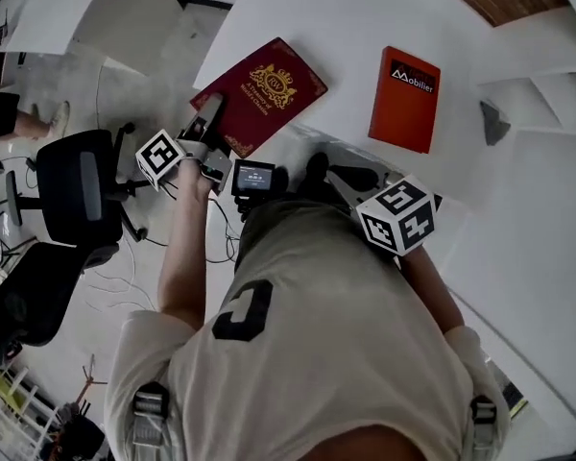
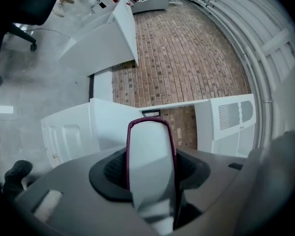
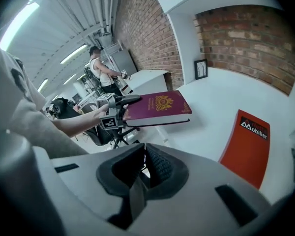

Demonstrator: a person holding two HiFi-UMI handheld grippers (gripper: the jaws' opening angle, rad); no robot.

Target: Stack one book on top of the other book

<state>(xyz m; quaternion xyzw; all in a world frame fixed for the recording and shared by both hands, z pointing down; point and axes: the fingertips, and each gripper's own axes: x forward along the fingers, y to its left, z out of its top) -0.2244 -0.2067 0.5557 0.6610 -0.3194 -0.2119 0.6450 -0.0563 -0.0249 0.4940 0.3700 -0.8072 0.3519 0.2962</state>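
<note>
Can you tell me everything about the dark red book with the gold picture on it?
The dark red book is a closed hardcover with a gold crest, gold lettering and a gold border on its cover, and white page edges. The left tongs pinch one end and hold it about level, lifted over the edge of the white table. Nothing else touches it.

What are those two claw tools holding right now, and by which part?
The left gripper clamps the maroon book by a short edge; the right gripper is shut and empty.
</note>
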